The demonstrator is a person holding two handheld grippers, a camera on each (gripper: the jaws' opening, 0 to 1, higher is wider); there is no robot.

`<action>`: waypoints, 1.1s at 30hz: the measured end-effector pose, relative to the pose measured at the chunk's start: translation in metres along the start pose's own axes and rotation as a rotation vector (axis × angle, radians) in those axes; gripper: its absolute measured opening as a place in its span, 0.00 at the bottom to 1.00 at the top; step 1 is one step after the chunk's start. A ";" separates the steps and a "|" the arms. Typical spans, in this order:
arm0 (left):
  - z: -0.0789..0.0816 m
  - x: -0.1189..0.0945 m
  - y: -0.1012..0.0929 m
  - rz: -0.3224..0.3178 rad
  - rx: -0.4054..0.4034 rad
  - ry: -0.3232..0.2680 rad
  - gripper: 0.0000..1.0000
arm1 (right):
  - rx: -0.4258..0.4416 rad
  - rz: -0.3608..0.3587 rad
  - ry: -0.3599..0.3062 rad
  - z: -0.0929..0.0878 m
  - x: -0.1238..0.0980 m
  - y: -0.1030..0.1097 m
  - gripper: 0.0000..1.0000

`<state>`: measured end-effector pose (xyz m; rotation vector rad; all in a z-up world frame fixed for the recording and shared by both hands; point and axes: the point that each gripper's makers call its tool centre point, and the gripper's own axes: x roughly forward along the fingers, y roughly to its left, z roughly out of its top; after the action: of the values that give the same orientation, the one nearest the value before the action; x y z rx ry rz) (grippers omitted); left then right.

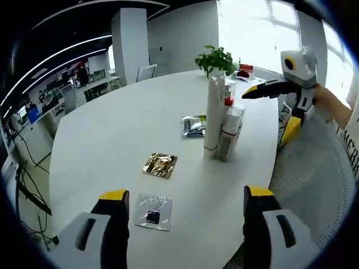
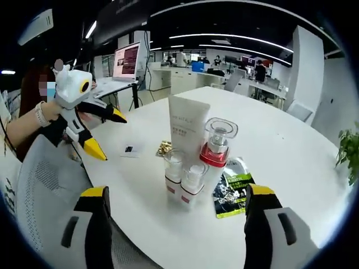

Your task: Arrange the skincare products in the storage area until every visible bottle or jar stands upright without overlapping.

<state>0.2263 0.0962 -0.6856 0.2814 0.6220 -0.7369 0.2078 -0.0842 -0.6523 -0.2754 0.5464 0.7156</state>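
The skincare products stand upright in a tight cluster on the white table (image 1: 112, 129): a tall white tube (image 2: 188, 128), a clear-capped bottle with a red collar (image 2: 217, 147) and two small clear-capped bottles (image 2: 174, 171) (image 2: 193, 180). In the left gripper view the tube (image 1: 213, 109) rises in front of the bottles (image 1: 231, 130). My right gripper (image 2: 178, 196) is open just in front of the cluster, holding nothing. My left gripper (image 1: 186, 197) is open above the near table edge. Each gripper appears in the other's view, open: the right (image 1: 268, 112), the left (image 2: 109, 134).
Flat sachets lie on the table: a gold one (image 1: 160, 165), a silvery one (image 1: 153, 212) and a green-black one (image 2: 233, 193). A potted plant (image 1: 216, 59) stands at the far edge. A white mesh chair (image 2: 45, 185) is beside the table. Office desks fill the background.
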 end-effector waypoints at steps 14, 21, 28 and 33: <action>-0.042 0.023 0.030 0.034 -0.049 0.127 0.70 | 0.020 -0.013 0.003 -0.003 -0.002 -0.002 1.00; -0.057 0.032 0.040 0.024 -0.043 0.189 0.64 | 0.028 -0.020 0.007 -0.005 -0.003 -0.004 1.00; -0.060 0.034 0.048 0.023 -0.008 0.225 0.62 | 0.033 -0.017 0.014 -0.008 -0.002 -0.004 1.00; -0.066 0.038 0.053 0.018 0.026 0.262 0.61 | 0.037 -0.018 0.014 -0.007 -0.001 -0.005 1.00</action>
<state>0.2568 0.1426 -0.7595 0.4113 0.8574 -0.6971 0.2079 -0.0915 -0.6575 -0.2507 0.5691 0.6859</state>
